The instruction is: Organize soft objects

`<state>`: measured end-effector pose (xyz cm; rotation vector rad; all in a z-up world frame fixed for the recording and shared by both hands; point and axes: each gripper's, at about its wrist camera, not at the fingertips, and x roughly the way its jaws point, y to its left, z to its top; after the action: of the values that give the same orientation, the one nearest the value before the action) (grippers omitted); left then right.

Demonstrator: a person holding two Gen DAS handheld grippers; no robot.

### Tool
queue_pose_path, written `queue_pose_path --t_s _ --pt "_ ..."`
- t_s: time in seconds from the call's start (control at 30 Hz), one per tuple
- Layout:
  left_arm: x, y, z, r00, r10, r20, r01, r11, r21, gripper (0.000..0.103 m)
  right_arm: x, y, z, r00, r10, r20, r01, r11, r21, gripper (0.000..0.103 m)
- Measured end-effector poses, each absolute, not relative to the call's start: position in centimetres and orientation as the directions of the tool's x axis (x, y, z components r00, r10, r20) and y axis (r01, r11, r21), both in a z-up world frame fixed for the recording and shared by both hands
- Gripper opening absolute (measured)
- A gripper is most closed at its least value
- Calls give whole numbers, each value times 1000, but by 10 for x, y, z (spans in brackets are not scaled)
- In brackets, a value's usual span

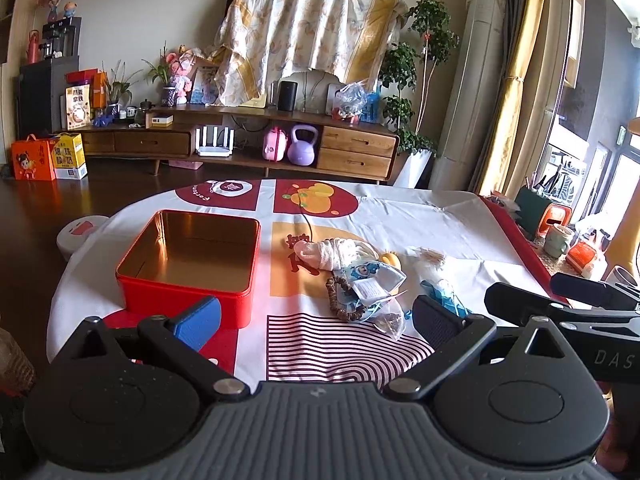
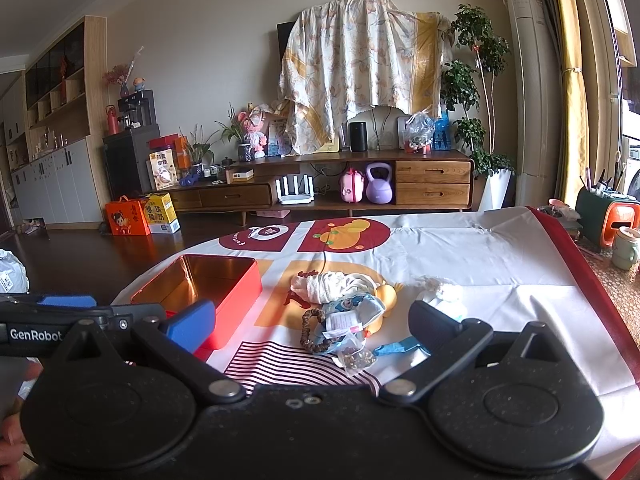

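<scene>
- we hold the left claw (image 1: 316,322) released, fingers spread wide, nothing between them, low over the near edge of the table (image 1: 440,216)
- we hold the right claw (image 2: 312,326) released too, empty, beside the left one
- the red tin (image 1: 188,268) stands open and empty on the patterned cloth
- just right of the tin lies the heap of soft things: a pale rolled cloth (image 1: 328,254), a brown scrunchie (image 1: 344,298) in front of it, a blue printed pouch (image 1: 372,280), a yellow duck toy (image 2: 386,296) partly hidden behind the pouch
- further right of the tin, a white fluffy piece (image 1: 428,264) with a blue ribbon (image 2: 400,347) lies apart from the heap
</scene>
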<state>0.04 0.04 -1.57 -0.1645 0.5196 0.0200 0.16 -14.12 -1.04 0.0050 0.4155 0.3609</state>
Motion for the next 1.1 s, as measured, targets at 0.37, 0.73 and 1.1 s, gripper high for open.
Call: queue_pose_path --t_s 0.37,0.73,1.1 --pt "3 -1 -18 863 -21 -505 -65 986 -151 103 1 -140 -11 851 345 -397 -343 936 78 103" --pt "16 3 -18 860 -41 -509 -51 985 -165 103 6 -139 -11 854 336 -396 -335 939 74 103" --pt "65 5 -23 837 -55 -544 -33 988 -150 103 51 -165 -21 841 297 -452 -294 953 79 102"
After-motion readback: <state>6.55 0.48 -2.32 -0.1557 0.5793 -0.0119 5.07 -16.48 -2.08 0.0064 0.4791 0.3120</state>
